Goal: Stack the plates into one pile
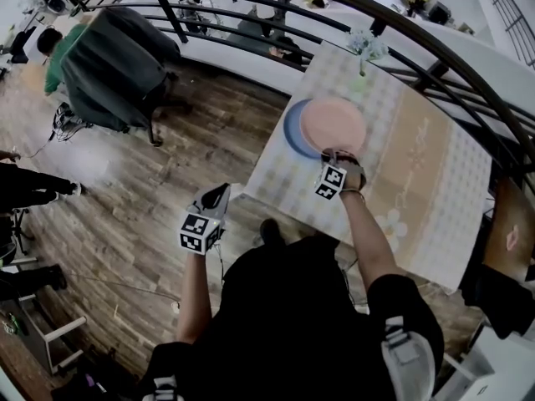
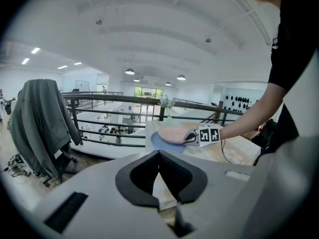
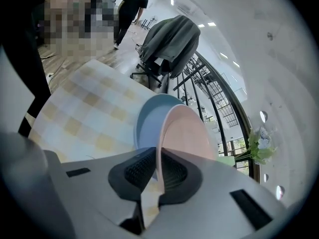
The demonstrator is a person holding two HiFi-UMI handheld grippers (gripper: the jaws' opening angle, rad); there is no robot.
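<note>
A pink plate [image 1: 334, 124] hangs over a blue plate [image 1: 292, 134] that lies on the checked tablecloth. My right gripper [image 1: 338, 157] is shut on the pink plate's near rim. In the right gripper view the pink plate [image 3: 188, 133] runs edge-on between the pads, with the blue plate [image 3: 148, 119] behind it to the left. I cannot tell whether the two plates touch. My left gripper [image 1: 219, 194] is held off the table's left edge, above the wooden floor. Its jaws [image 2: 159, 154] are shut with nothing in them. From there I see the pink plate [image 2: 172, 134], the blue plate [image 2: 158, 142] and the right gripper [image 2: 189, 138].
The table [image 1: 426, 182] stands against a dark curved railing [image 1: 401, 32]. A small vase of flowers [image 1: 365, 48] is at its far edge, just behind the plates. A chair draped with a grey jacket [image 1: 117, 65] stands on the floor to the left.
</note>
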